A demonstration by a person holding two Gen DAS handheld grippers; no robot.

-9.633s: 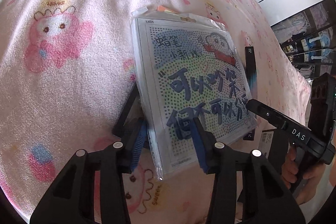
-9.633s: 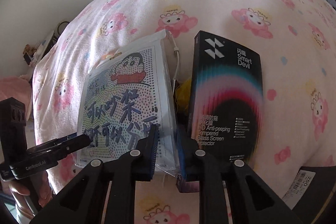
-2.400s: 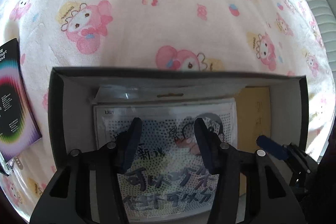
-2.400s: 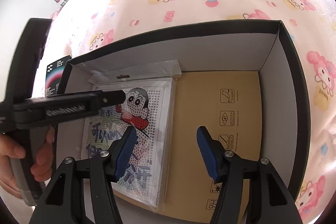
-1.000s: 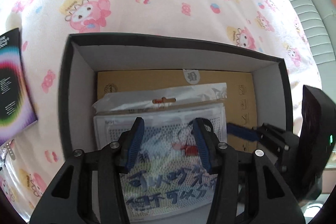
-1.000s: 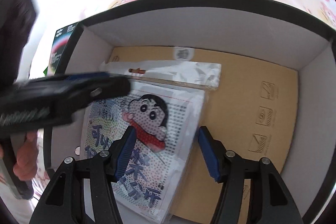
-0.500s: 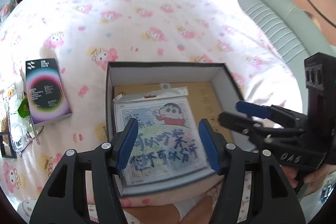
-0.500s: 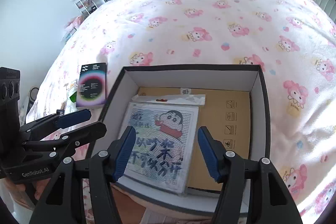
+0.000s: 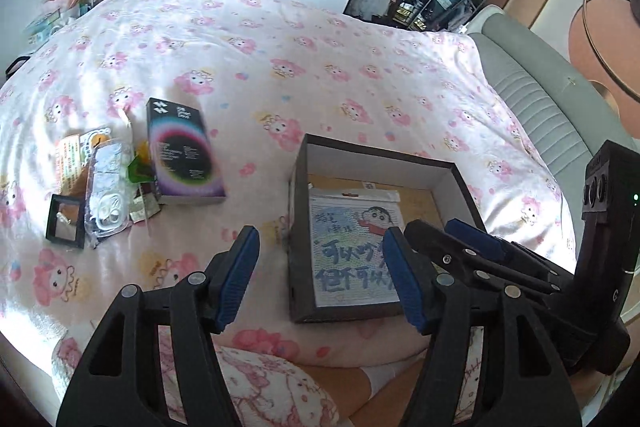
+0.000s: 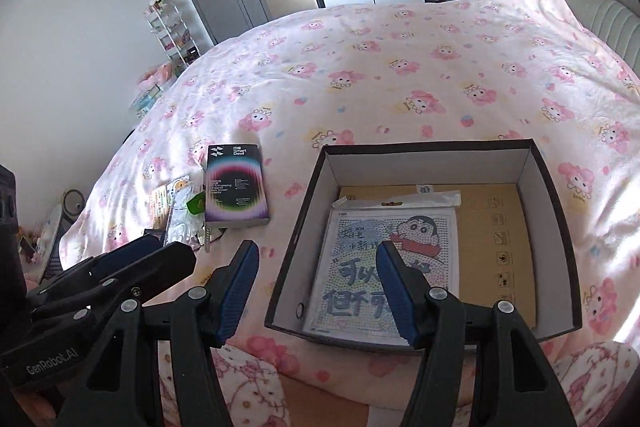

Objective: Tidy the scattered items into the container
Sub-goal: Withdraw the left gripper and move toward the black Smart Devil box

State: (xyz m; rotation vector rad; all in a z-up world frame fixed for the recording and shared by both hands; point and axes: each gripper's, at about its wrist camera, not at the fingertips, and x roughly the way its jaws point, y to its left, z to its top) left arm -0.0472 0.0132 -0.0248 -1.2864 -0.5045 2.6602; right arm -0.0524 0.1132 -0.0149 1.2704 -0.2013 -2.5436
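You are holding both grippers, left gripper [image 9: 320, 279] and right gripper [image 10: 316, 291], with fingers spread and empty. The screen protector box [image 9: 182, 153] is lying on the bed left of the container [image 10: 556, 227], long axis running near-to-far, nearer your left gripper.

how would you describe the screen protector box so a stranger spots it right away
On the pink cartoon-print bedspread, look left of the open black container. The screen protector box lies flat at the near edge of a small clutter pile; it alone is a black slab with a rainbow glow ring and white "Smart Devil" lettering.
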